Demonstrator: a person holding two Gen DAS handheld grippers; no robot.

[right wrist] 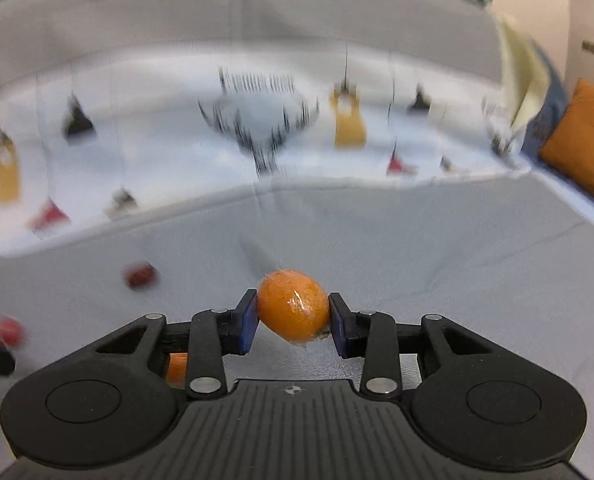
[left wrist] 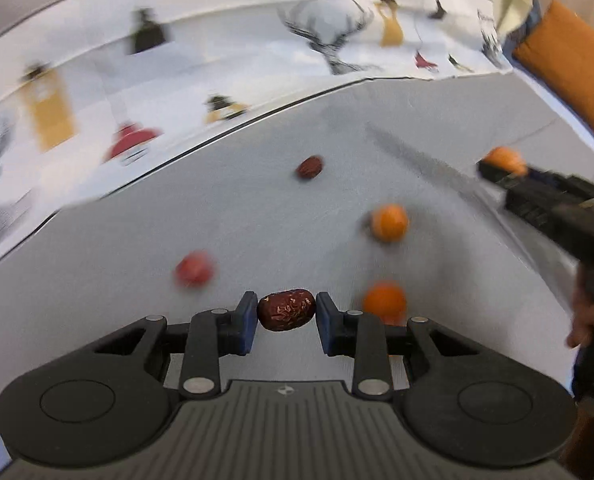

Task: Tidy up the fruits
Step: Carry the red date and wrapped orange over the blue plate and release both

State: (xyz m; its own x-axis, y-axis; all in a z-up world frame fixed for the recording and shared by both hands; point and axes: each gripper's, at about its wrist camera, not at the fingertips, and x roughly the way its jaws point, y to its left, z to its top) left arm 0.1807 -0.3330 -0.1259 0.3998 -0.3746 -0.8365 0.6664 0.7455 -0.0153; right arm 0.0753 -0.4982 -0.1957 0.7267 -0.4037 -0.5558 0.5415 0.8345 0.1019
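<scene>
A dried red date is being pinched by the left tool, a wrapped orange fruit by the right tool. Both are being carried above the grey surface; other fruits are lying at twelve to two o'clock. Sorting by kind seemingly follows.

Grey tabletop beside a printed white cloth; an orange cushion at the right

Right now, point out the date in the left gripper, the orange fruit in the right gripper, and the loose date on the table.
held date (left wrist: 286, 309): left wrist view, wrinkled middle.
held orange fruit (right wrist: 293, 306): right wrist view, front face.
loose date (left wrist: 309, 167): left wrist view, centre.
</scene>
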